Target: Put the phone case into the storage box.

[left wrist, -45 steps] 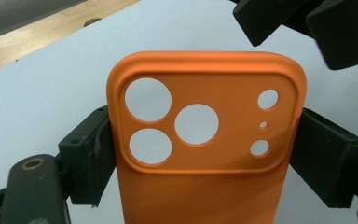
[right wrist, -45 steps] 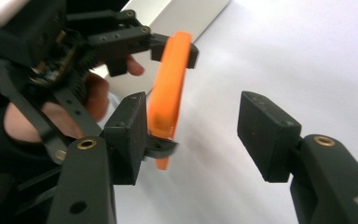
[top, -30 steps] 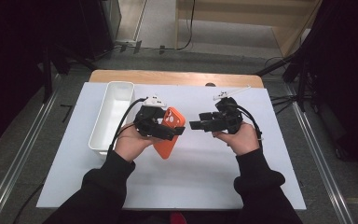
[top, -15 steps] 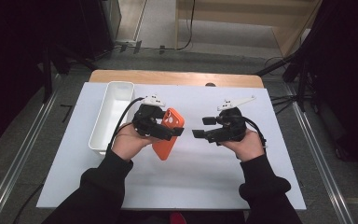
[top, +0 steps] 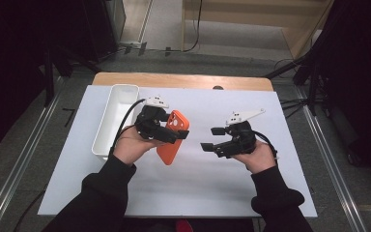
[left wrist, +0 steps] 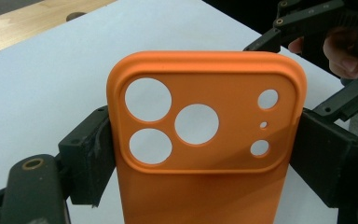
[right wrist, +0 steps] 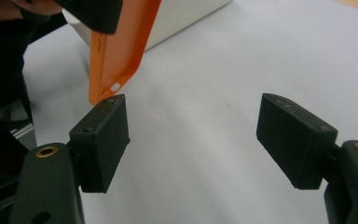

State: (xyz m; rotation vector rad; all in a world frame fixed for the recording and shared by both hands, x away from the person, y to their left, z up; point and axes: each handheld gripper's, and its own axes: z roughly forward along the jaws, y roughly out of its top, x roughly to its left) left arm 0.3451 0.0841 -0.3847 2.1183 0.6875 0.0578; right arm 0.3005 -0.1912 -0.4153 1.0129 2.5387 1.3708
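orange phone case (left wrist: 205, 186): centre frame, upright, camera cutouts facing lens, runs off bottom edge | left gripper (left wrist: 204, 154): black pads pressed on both case sides, left and right of centre | right gripper (left wrist: 317, 51): upper right, behind case, fingers on it | white table (left wrist: 42, 79): left, wood strip upper left

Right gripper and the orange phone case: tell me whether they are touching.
Apart. In the high view, bare white table lies between the right gripper and the orange phone case, which the left gripper clamps by its sides; the right jaws have just been opening, with nothing between them.
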